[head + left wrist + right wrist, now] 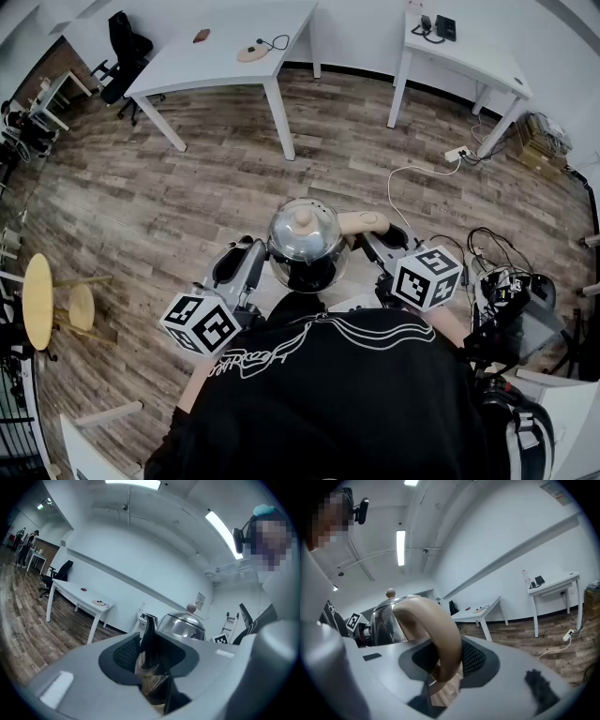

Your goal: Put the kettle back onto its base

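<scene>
I hold a steel kettle (305, 244) with a domed lid and a small knob in the air over the wooden floor, close to my chest. My left gripper (251, 265) is shut on its dark spout (149, 637), which stands upright between the pads of the left gripper (151, 663). On the other side, my right gripper (380, 246) is shut on the tan curved handle (440, 634); the handle loop passes between the jaws of the right gripper (443, 670). The kettle's shiny body (386, 620) shows behind the handle. No base shows in any view.
Two white tables (220, 56) (464, 52) stand at the far wall, with a black office chair (127, 42) at the left. A round yellow stool (37, 300) is at my left. A power strip with a white cable (457, 152) and dark equipment (511, 314) lie at my right.
</scene>
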